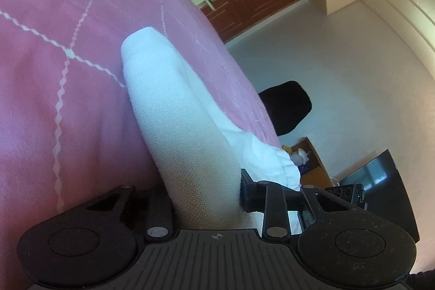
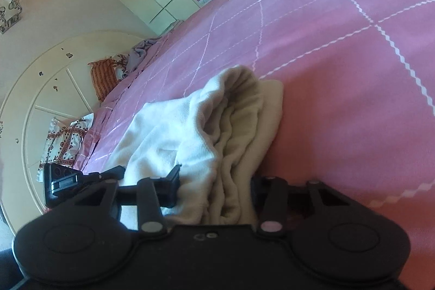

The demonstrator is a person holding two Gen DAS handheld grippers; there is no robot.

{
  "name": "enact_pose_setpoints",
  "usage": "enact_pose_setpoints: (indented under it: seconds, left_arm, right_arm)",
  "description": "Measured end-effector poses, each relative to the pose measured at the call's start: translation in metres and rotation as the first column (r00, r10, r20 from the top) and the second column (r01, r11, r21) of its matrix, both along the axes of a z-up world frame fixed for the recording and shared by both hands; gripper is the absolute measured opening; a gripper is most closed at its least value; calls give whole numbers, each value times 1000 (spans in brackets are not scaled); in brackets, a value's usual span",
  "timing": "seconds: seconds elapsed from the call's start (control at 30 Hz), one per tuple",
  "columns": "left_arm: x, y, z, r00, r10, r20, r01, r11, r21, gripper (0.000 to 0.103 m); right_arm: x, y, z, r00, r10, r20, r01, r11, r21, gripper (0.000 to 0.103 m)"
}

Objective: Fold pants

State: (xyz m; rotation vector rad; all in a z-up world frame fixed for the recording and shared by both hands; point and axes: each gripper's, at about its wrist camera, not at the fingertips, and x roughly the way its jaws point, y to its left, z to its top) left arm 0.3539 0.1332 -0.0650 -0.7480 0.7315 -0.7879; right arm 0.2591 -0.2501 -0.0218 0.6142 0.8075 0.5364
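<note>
White pants [image 1: 174,110] lie on a pink quilted bedspread [image 1: 54,18]. In the left wrist view my left gripper [image 1: 206,197] is shut on a folded band of the pants, which runs forward from the jaws across the bed. In the right wrist view my right gripper [image 2: 217,189] is shut on a bunched, gathered part of the pants [image 2: 233,121], close above the bedspread [image 2: 353,86]. The fingertips of both grippers are mostly buried in the cloth.
The bed's edge runs diagonally in the left wrist view, with pale floor [image 1: 339,59], a black chair [image 1: 288,105] and a dark screen [image 1: 380,181] beyond. Patterned pillows [image 2: 103,78] and a headboard [image 2: 54,89] lie at the far end in the right wrist view.
</note>
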Motion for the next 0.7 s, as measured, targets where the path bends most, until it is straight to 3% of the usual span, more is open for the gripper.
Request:
enact_pose_setpoints:
  seconds: [0.2,0.3,0.4,0.5,0.53,0.6,0.7]
  left_arm:
    - [10,24,28,997,32,70,-28,998,-48,31]
    - [36,47,40,992,87,89,-79,993,-90,31]
    - [71,66,47,989,123,88,-118,991,-61,31]
    - [105,74,31,985,169,19,-170,984,49,33]
    - [116,75,18,978,201,-48,-194,972,130,42]
    - [120,84,1,971,223,-89,-220,975,41,41]
    - [114,82,1,973,218,-77,-216,976,27,41]
  right_arm:
    - [21,12,45,990,114,87,-114,993,-6,35]
    - [57,25,57,982,148,114,-152,988,23,34]
    - [106,41,58,980,157,125,-166,983,72,34]
    - [154,56,41,986,143,88,-151,983,103,36]
    - [169,61,28,991,123,51,-128,987,99,44]
    - [190,66,-11,995,28,-99,-26,999,23,59]
    - [182,57,-25,997,20,-76,-12,995,94,59]
